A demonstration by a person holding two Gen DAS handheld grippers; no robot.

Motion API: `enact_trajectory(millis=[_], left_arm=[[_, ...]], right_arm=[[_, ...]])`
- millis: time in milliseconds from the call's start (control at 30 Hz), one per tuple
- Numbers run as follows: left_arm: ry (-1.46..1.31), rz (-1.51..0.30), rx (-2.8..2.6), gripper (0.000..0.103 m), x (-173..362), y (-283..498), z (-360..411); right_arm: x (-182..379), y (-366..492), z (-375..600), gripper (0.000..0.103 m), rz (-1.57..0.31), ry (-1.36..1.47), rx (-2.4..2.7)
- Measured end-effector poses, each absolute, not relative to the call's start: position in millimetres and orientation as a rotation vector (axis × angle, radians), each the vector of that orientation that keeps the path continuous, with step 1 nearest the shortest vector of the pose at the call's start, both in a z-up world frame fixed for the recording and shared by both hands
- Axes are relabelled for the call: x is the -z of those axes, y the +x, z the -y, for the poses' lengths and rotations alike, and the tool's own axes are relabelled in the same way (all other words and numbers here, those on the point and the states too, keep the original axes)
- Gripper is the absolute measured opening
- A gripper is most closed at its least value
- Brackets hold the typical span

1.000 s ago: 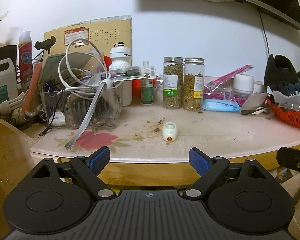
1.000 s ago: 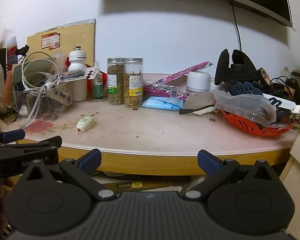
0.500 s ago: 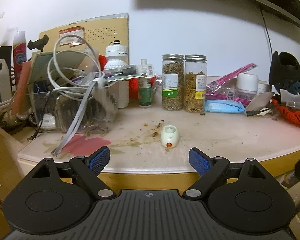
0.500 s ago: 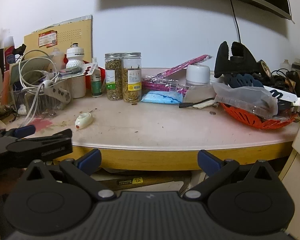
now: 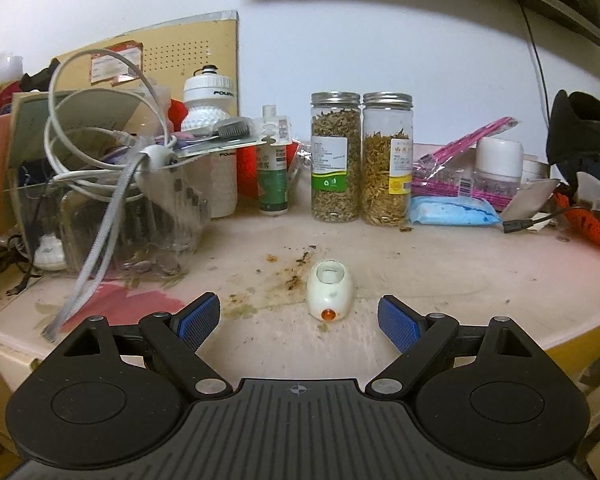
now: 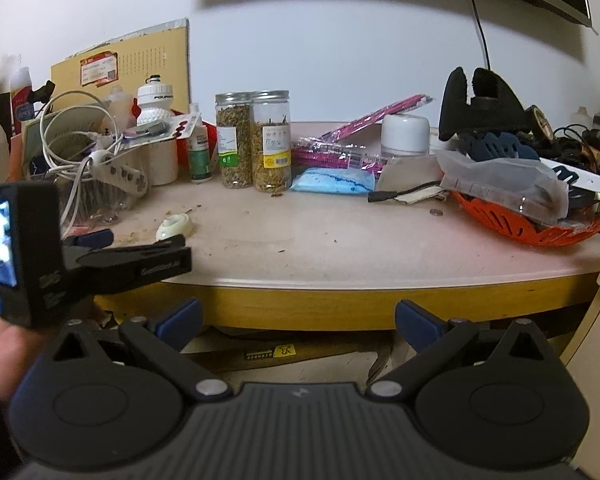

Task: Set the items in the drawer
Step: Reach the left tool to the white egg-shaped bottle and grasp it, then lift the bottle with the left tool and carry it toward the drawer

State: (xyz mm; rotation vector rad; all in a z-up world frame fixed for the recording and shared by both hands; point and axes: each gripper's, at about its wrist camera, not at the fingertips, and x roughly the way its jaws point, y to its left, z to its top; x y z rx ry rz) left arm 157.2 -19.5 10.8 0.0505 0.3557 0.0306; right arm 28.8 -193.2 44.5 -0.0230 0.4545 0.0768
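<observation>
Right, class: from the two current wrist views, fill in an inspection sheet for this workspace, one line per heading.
Surface: pale tabletop, brown crumbs and a red stain near its left part.
Job's things: small white egg-shaped device lying loose near the front edge; no drawer in view.
Clutter: two herb jars, white bottle, blue pack, orange basket.
Grippers: left gripper open, in line with the device; right gripper open, below the table edge.
Cables: white coil on a clear container.
Surroundings: white wall; monitor overhead.
</observation>
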Motion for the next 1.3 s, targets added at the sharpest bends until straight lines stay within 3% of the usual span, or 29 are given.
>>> enact_trajectory(millis=[267,367,1300], left_arm=[[0.082,-0.328,-0.016,0.084,-5,166,23],[0.095,-0.317,-0.011,0.03,-3,169,25],[0.105,-0.303,0.04,0.029,-24,126,25]], right_arm=[[-41,34,190,0.103,-0.481,-0.022,-0.097],[-40,34,188,0.102,-0.484,-0.023,-0.107],[-35,37,191,0.102,-0.513,-0.033,-0.078]])
